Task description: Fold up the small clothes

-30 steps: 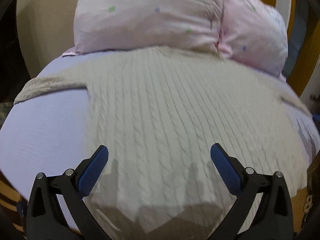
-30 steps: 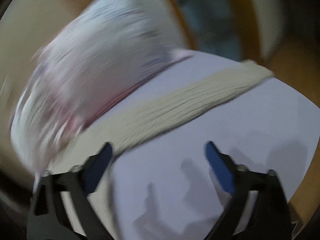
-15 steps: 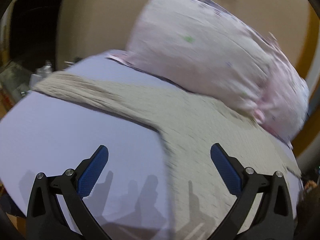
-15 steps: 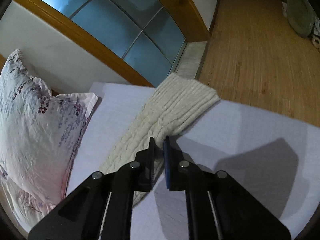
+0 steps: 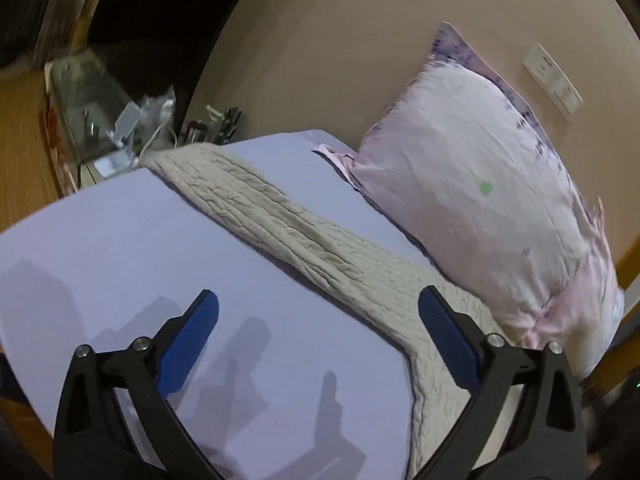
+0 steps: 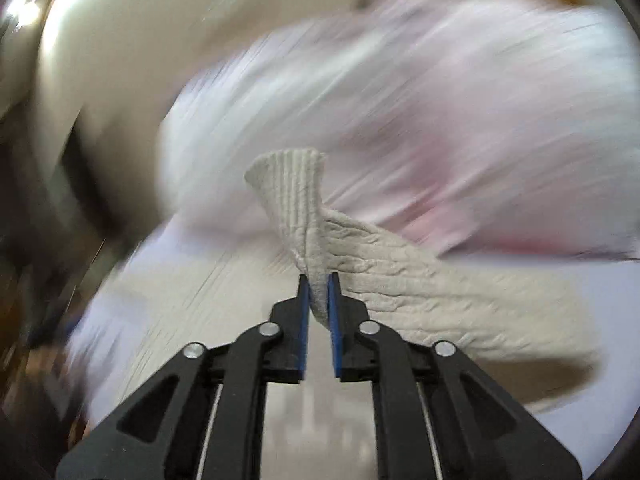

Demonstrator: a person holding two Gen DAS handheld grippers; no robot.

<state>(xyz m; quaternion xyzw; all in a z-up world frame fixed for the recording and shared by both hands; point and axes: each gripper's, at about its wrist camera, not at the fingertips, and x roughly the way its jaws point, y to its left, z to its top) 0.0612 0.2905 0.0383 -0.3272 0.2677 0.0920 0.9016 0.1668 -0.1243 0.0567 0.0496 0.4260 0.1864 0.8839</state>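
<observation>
A cream cable-knit sweater (image 5: 304,236) lies on a lilac bed sheet (image 5: 120,248). In the left wrist view its left sleeve runs from the far left edge of the bed down to the body at lower right. My left gripper (image 5: 318,322) is open and empty, above the sheet just in front of that sleeve. My right gripper (image 6: 318,286) is shut on the other sleeve (image 6: 304,208) near its ribbed cuff and holds it lifted off the bed; the cuff stands up above the jaws. The right wrist view is strongly blurred.
A pink floral pillow (image 5: 480,200) leans on the beige wall at the head of the bed and shows blurred in the right wrist view (image 6: 400,100). A cluttered nightstand (image 5: 120,128) stands beyond the bed's far left corner. A wall switch plate (image 5: 552,80) is above the pillow.
My right gripper closed on the right sleeve and lifted it, swinging it toward the pillow. My left gripper swung left from over the sweater body to the left sleeve, still open.
</observation>
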